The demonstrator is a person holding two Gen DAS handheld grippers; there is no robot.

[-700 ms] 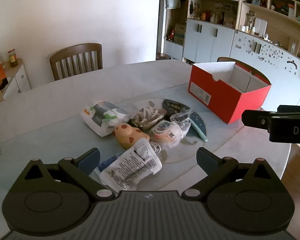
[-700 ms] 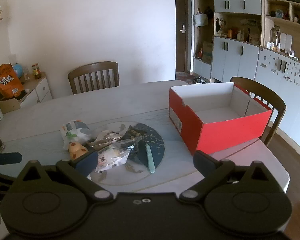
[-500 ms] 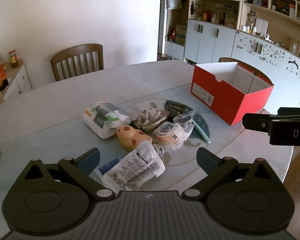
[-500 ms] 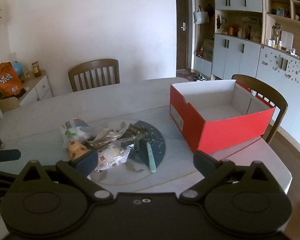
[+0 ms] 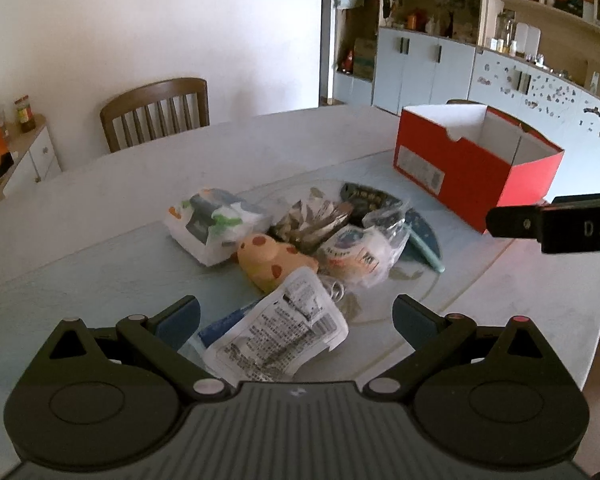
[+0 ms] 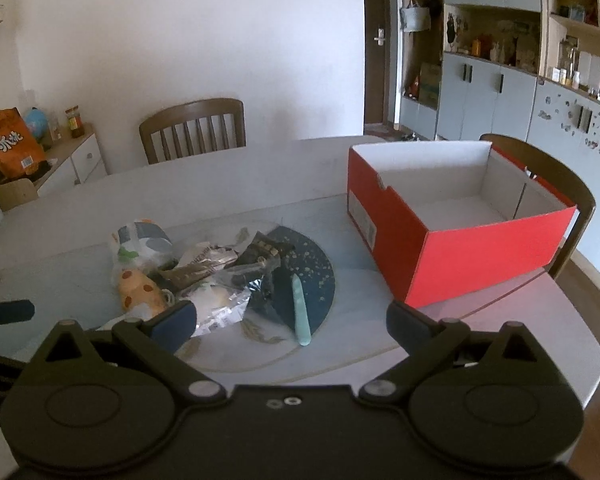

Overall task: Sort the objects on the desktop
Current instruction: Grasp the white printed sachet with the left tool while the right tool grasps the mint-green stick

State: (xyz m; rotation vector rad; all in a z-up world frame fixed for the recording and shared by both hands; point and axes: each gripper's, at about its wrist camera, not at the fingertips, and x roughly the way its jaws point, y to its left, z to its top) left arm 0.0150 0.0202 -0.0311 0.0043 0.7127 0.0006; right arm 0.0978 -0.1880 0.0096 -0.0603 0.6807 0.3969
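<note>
A heap of small things lies mid-table: a white printed packet [image 5: 278,338] nearest me, an orange spotted toy [image 5: 270,260], a white tissue pack [image 5: 216,226], a bagged roll [image 5: 356,248], foil wrappers [image 5: 316,220] and a dark fan with a mint handle [image 6: 302,314]. An open, empty red box [image 6: 460,224] stands to the right. My left gripper [image 5: 296,318] is open, above the printed packet. My right gripper [image 6: 290,320] is open and empty, above the table's front edge near the fan; it also shows in the left wrist view [image 5: 556,226].
The round pale table [image 5: 100,256] has a wooden chair [image 5: 156,114] behind it and another chair [image 6: 552,176] behind the box. A low cabinet with an orange snack bag [image 6: 12,146] stands at the left. Cupboards [image 6: 500,92] line the right wall.
Both grippers have drawn back and up a little, so the heap and the box sit slightly farther off. Both stay open. Nothing on the table has moved.
</note>
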